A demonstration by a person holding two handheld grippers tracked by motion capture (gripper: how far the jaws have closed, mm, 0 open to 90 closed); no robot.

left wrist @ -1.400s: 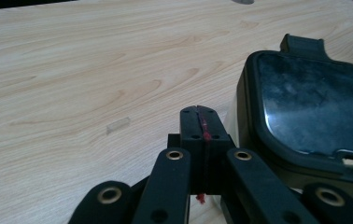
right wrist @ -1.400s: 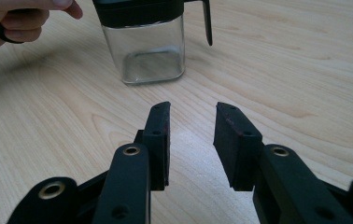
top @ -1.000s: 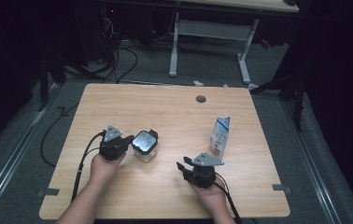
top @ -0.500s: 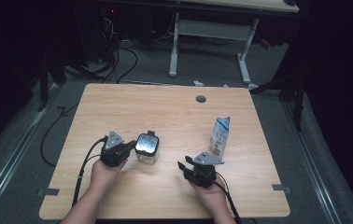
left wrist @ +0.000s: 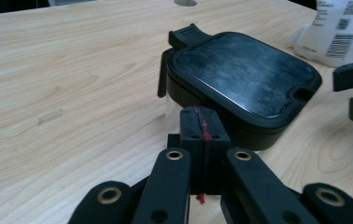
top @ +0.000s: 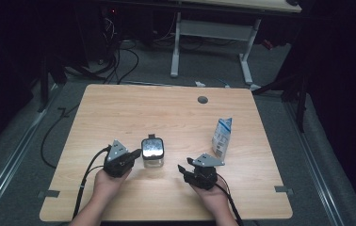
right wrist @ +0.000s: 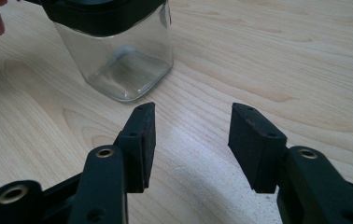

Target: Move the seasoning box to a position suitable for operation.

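Compared with a second ago, the left gripper (top: 137,153) has slid a little to the right and toward the near edge, and the jar (top: 152,151) has moved with it. The right gripper (top: 182,168) sits where it was, but its jaws have just been opening; nothing lies between them.

The jar is a small, square, clear glass container with a black lid. It stands upright on the wooden table (top: 119,108), near the middle of the near half, between the two grippers. In the left gripper view the lid (left wrist: 247,77) is a flat, dark, rounded square with a small tab on its far corner and a notch on its right corner. In the right gripper view the glass body (right wrist: 121,56) is see-through and looks empty.

The left gripper's jaws are pressed together, with the tips right against the jar's left side just below the lid; they clasp nothing. The right gripper's jaws stand apart, pointing toward the jar from its right, near it but not touching.

A white carton (top: 222,137) stands upright to the right of the jar, well apart from it.
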